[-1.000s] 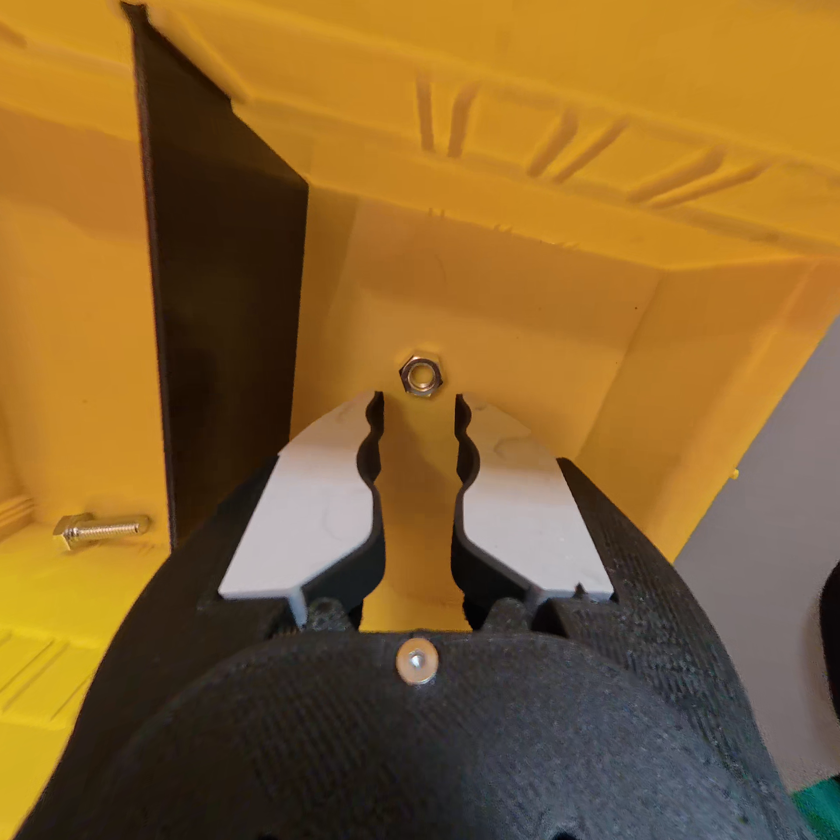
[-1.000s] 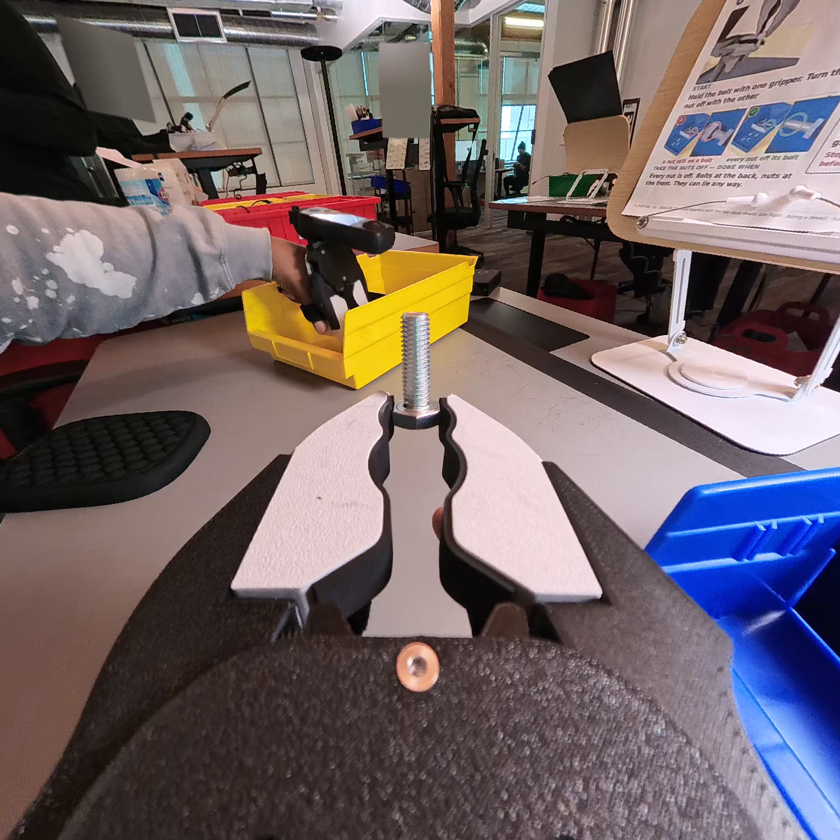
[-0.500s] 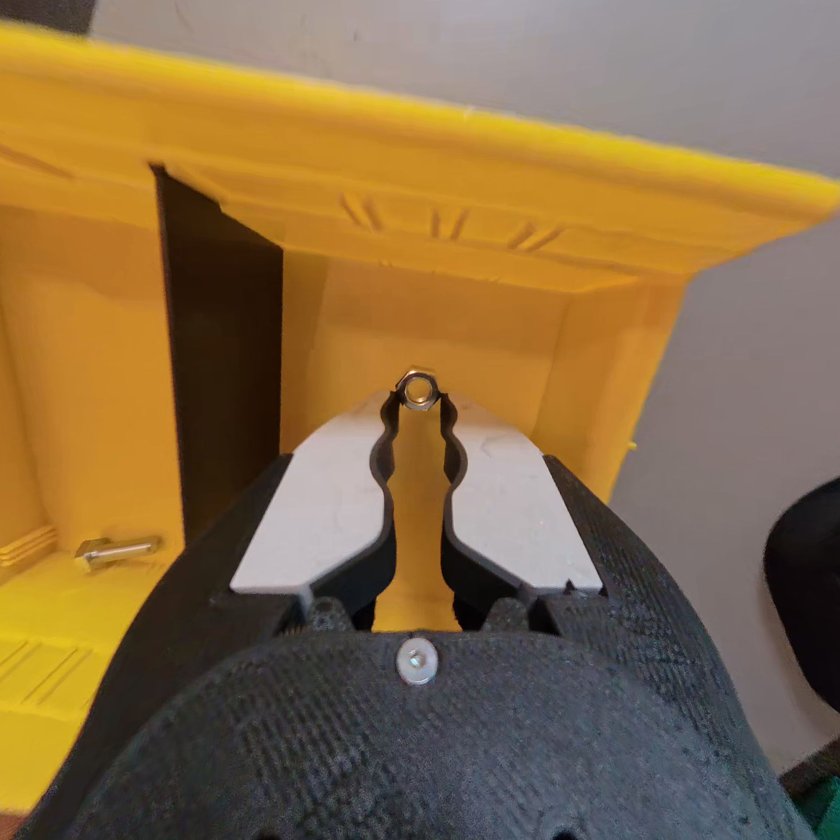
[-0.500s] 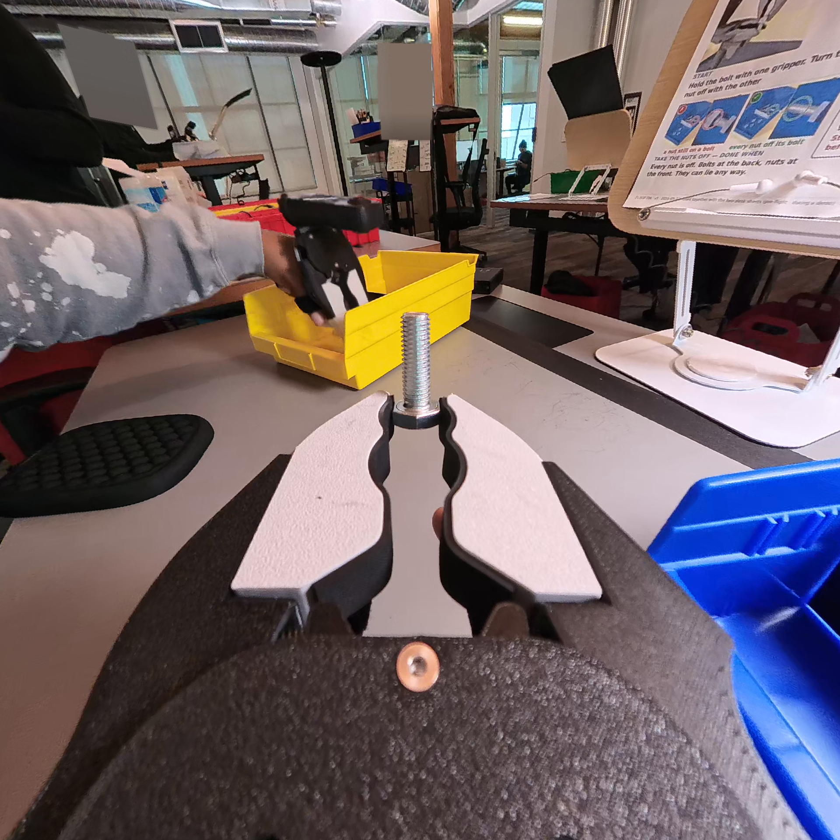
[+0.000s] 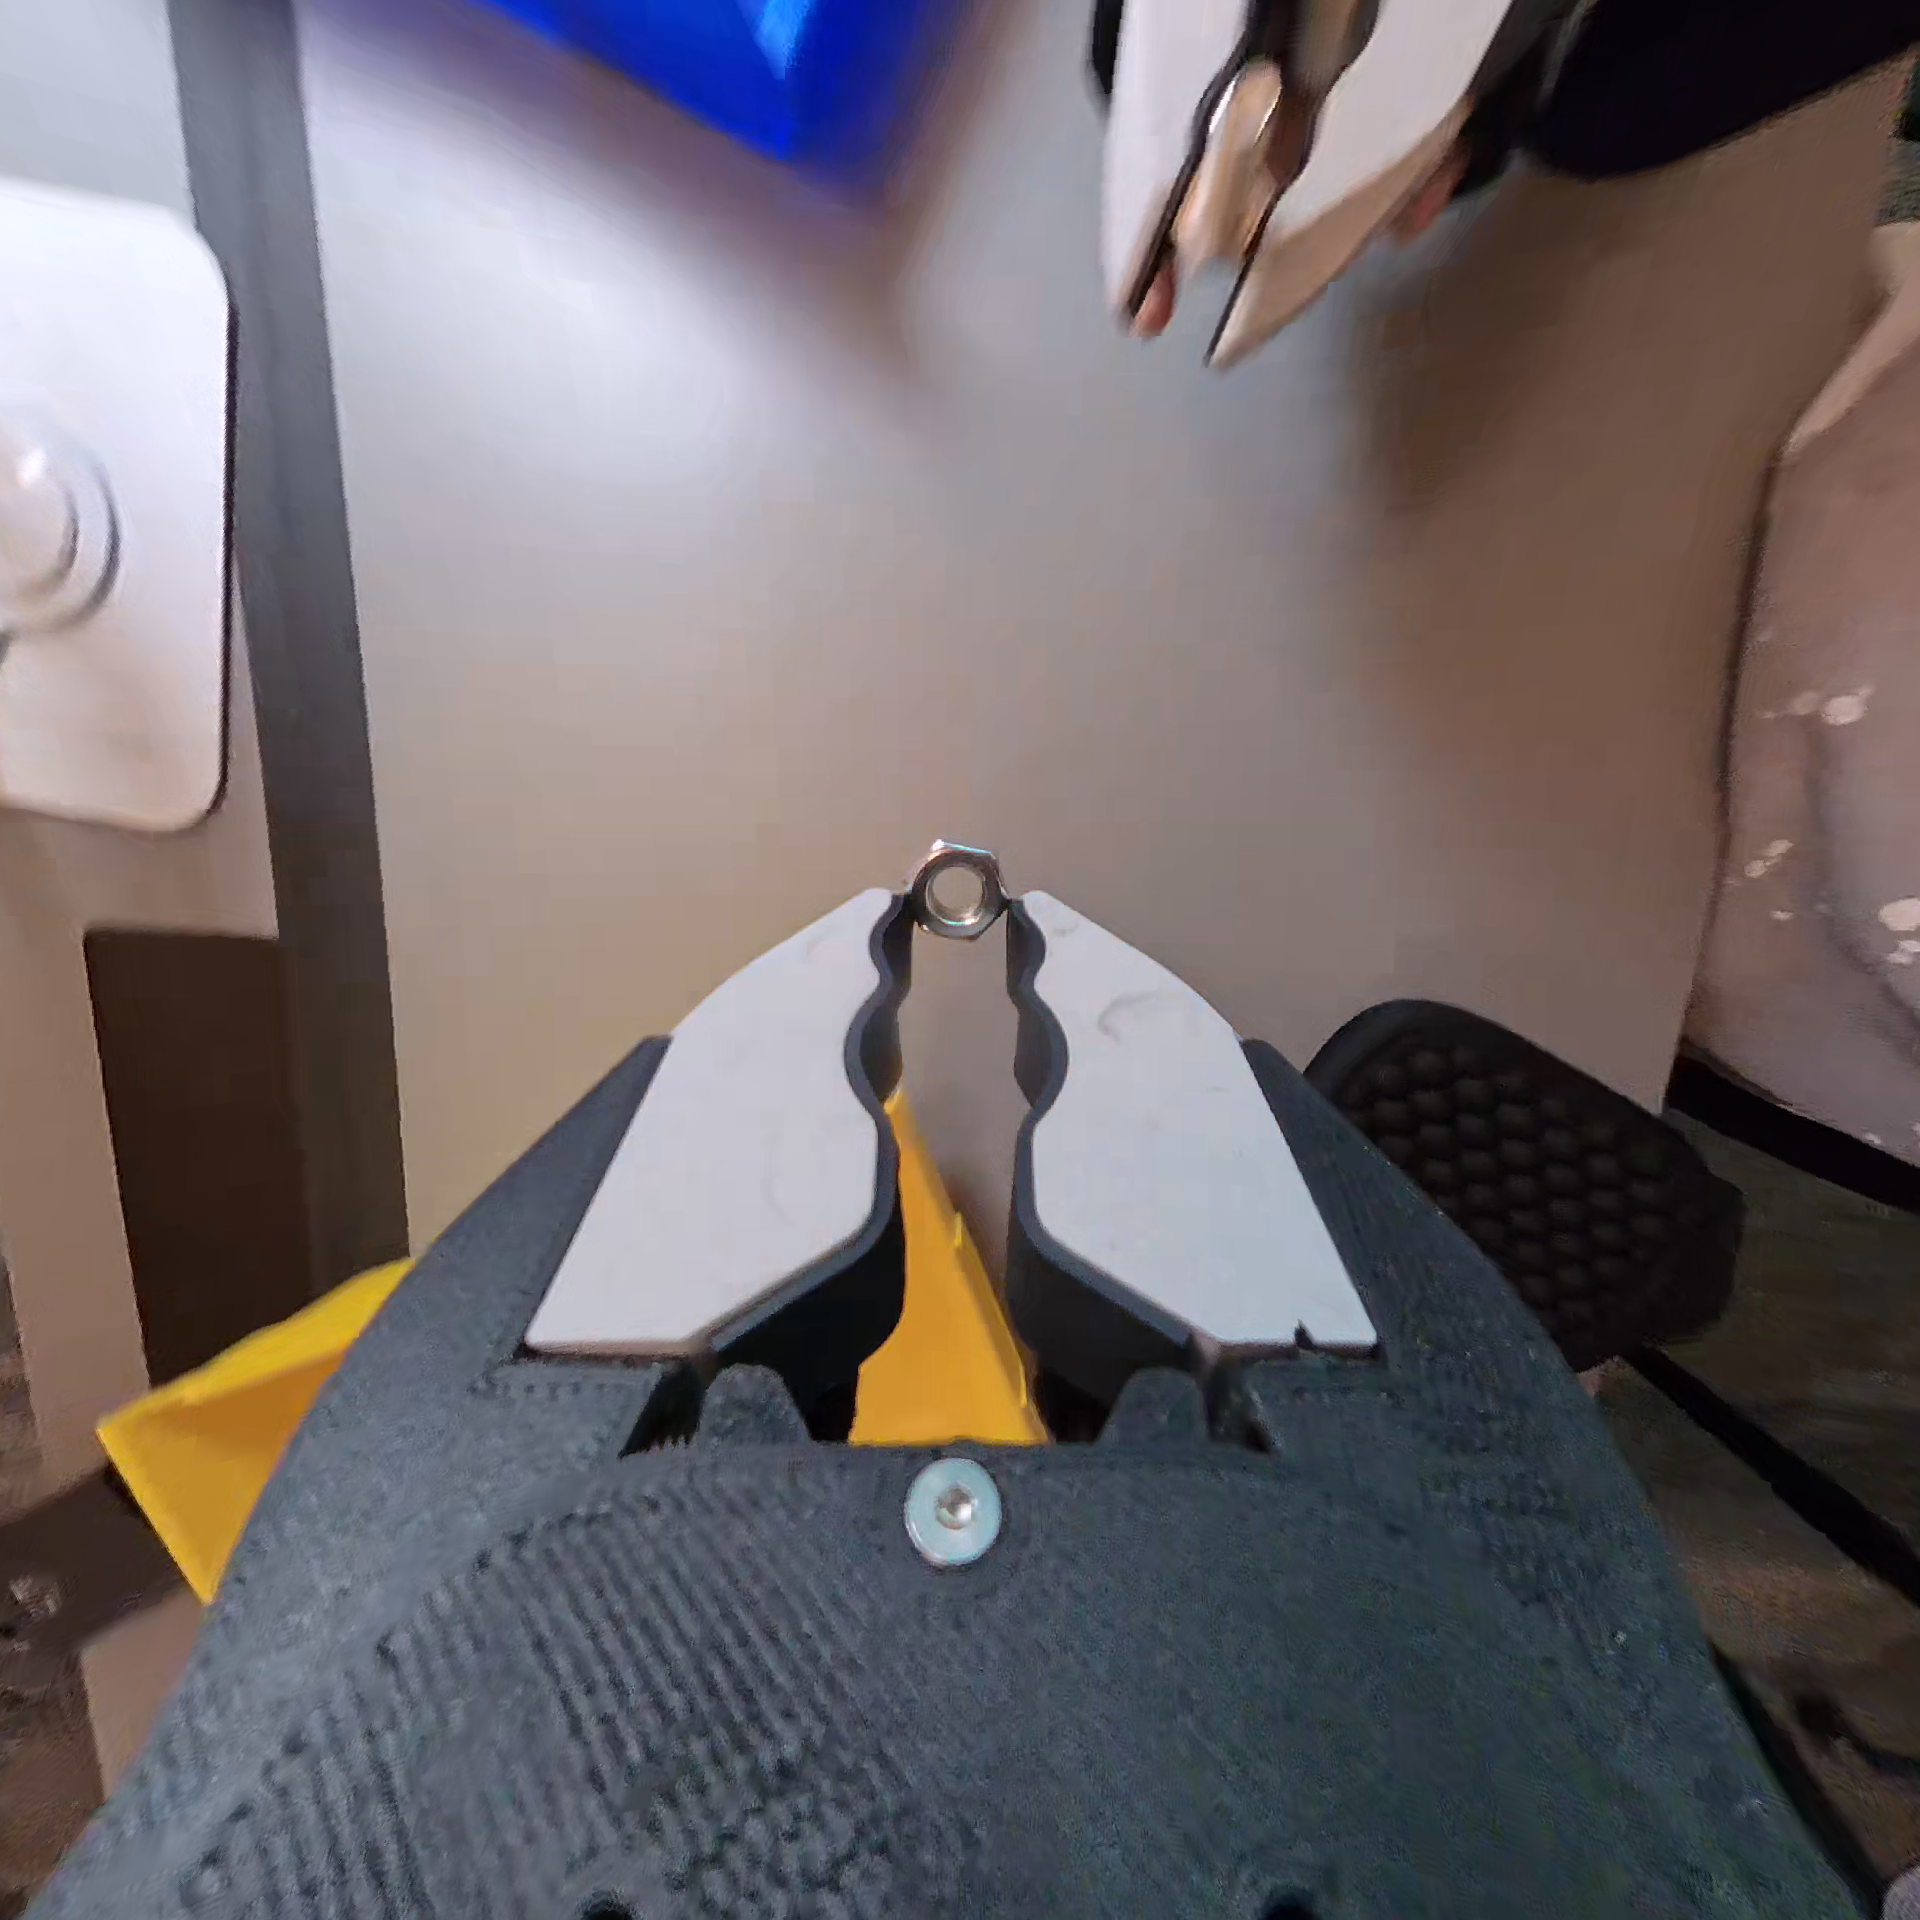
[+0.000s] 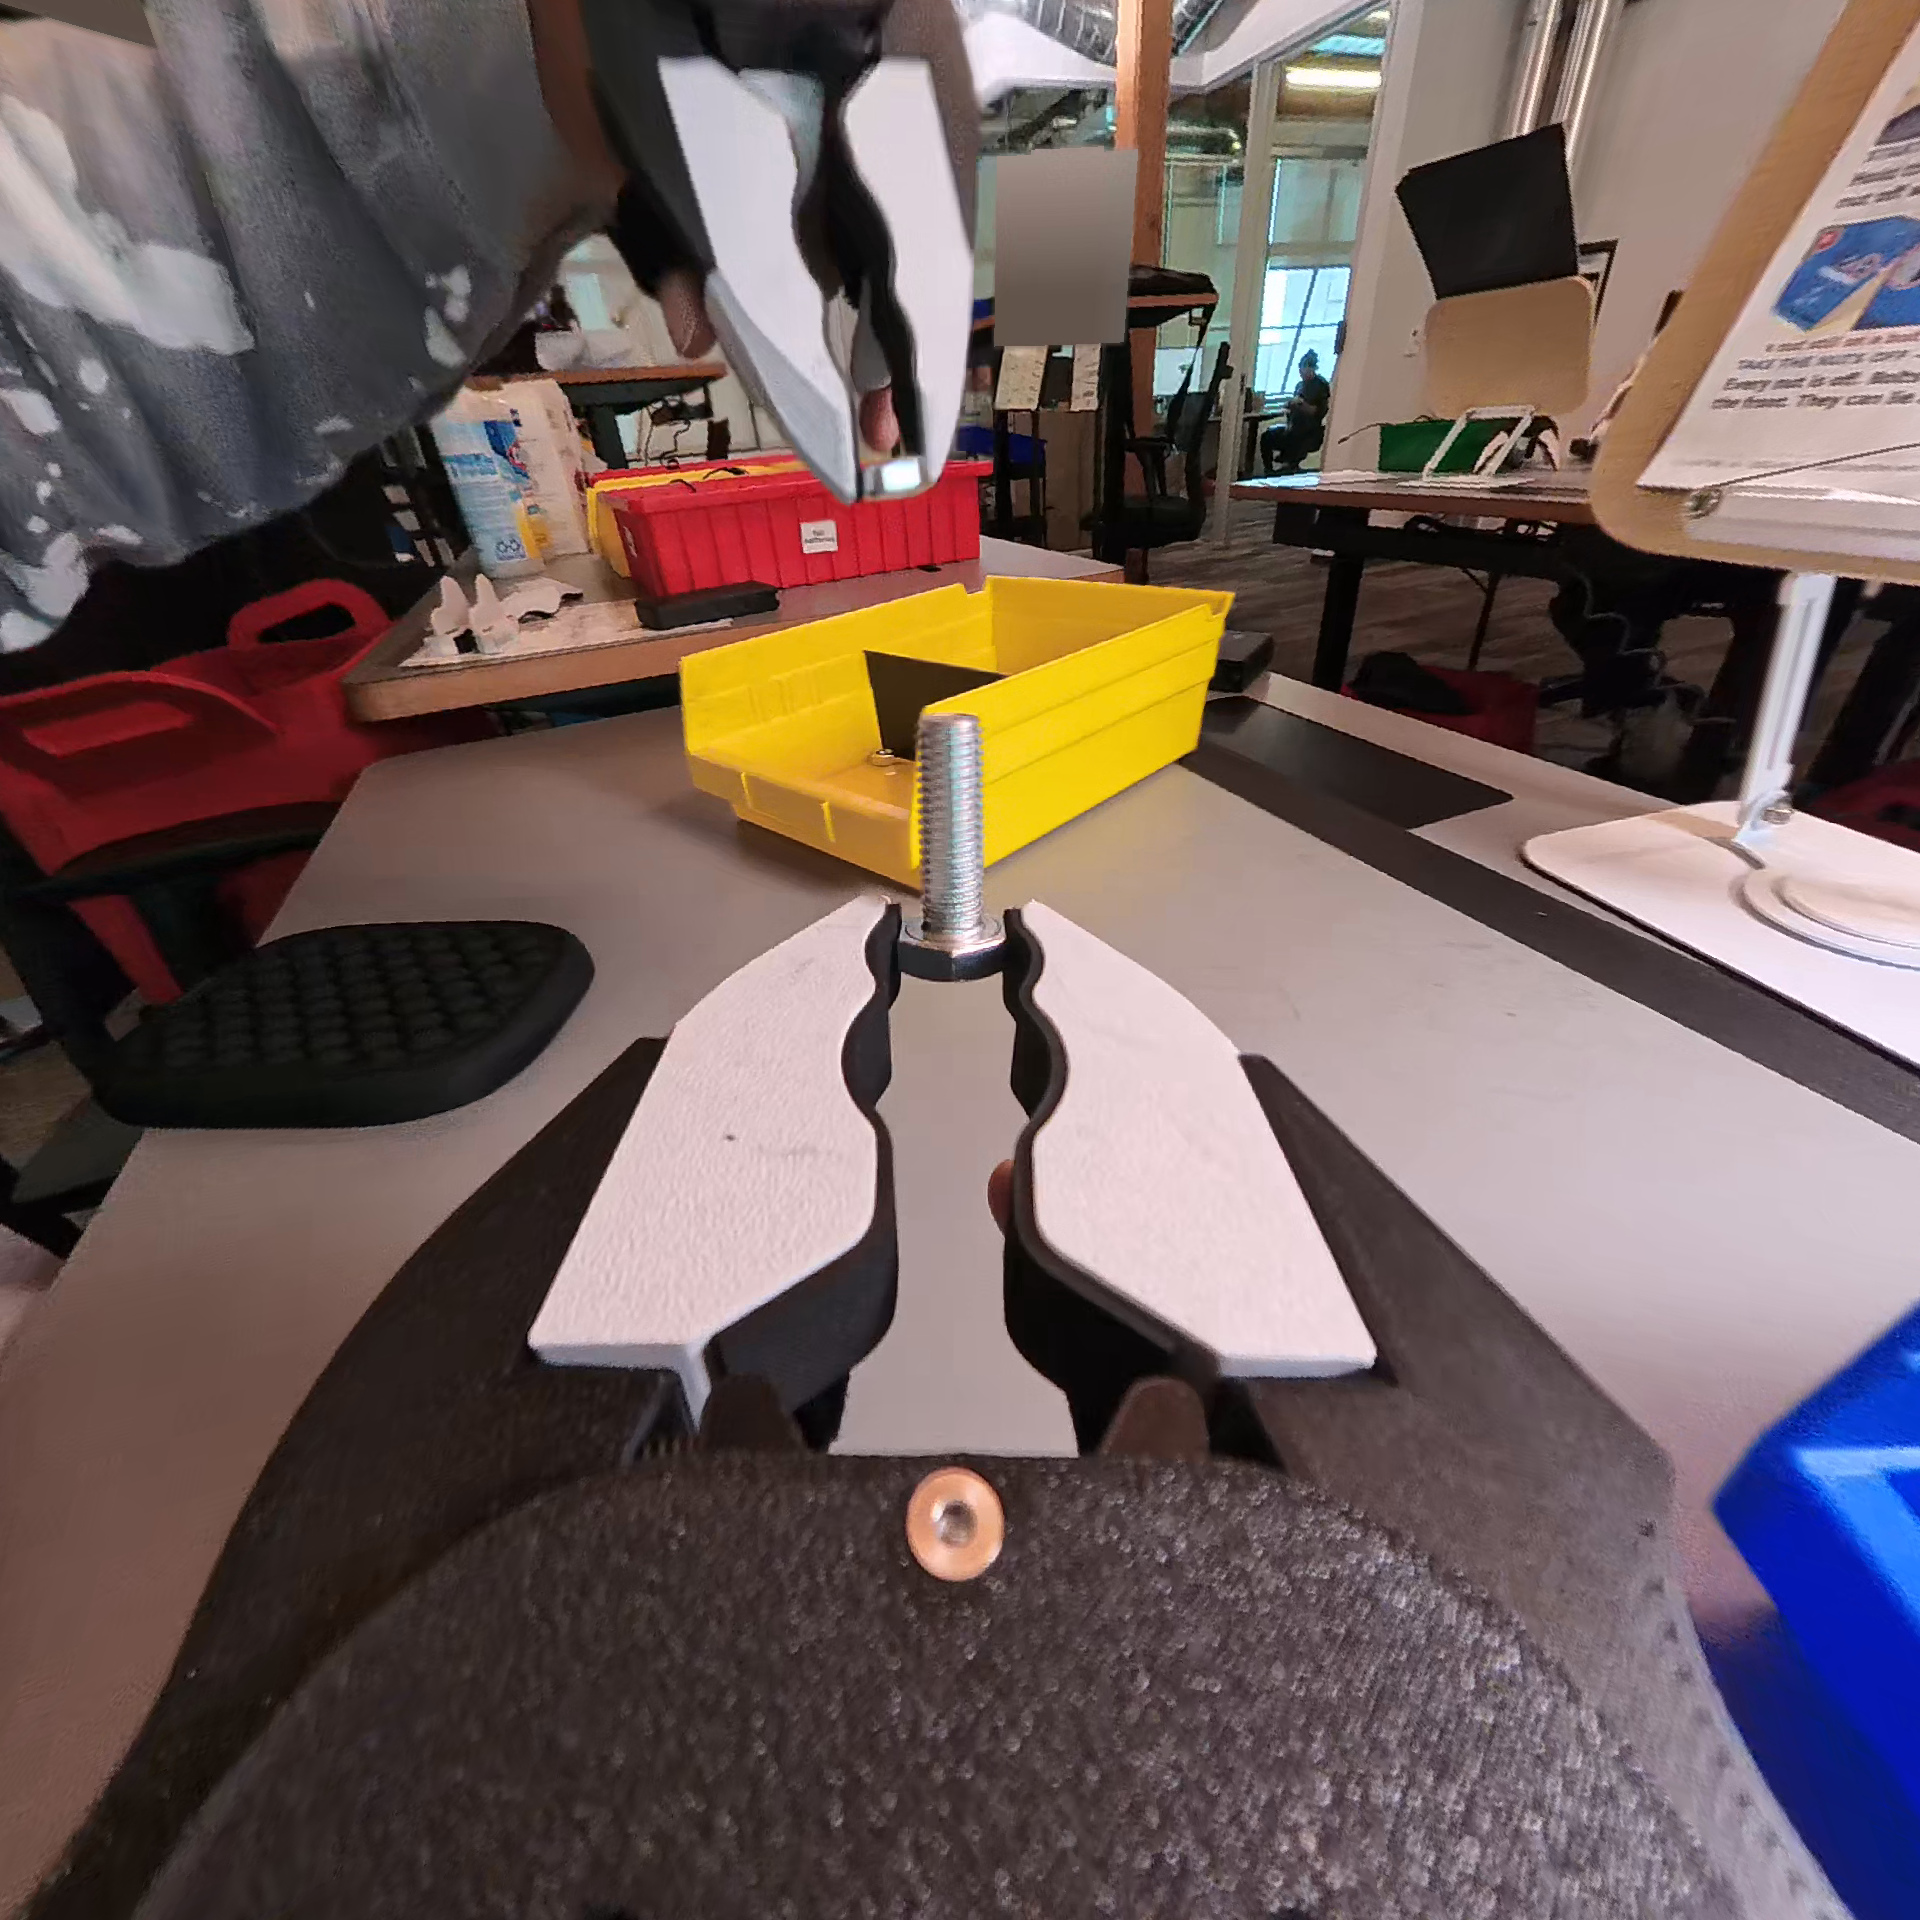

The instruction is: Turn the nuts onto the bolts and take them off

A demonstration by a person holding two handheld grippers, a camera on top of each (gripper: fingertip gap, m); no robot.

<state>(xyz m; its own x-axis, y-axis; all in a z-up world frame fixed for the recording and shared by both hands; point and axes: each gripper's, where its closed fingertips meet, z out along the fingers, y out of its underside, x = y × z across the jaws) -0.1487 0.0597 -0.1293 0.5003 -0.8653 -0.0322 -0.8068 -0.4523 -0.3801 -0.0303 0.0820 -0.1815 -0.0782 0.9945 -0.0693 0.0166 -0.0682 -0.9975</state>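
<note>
Left wrist view: my left gripper (image 5: pixel 954 902) pinches nut (image 5: pixel 954 891) at fingertips, high over grey table (image 5: pixel 727 623). Right gripper (image 6: pixel 951 940) squeezes bolt (image 6: pixel 951 831) by head, thread pointing up. Step: bring nut to bolt. Next I must line nut hole over bolt tip, then turn. Half second ago nut sat inside yellow bin (image 6: pixel 1091 727); now lifted out, close above bolt.
</note>
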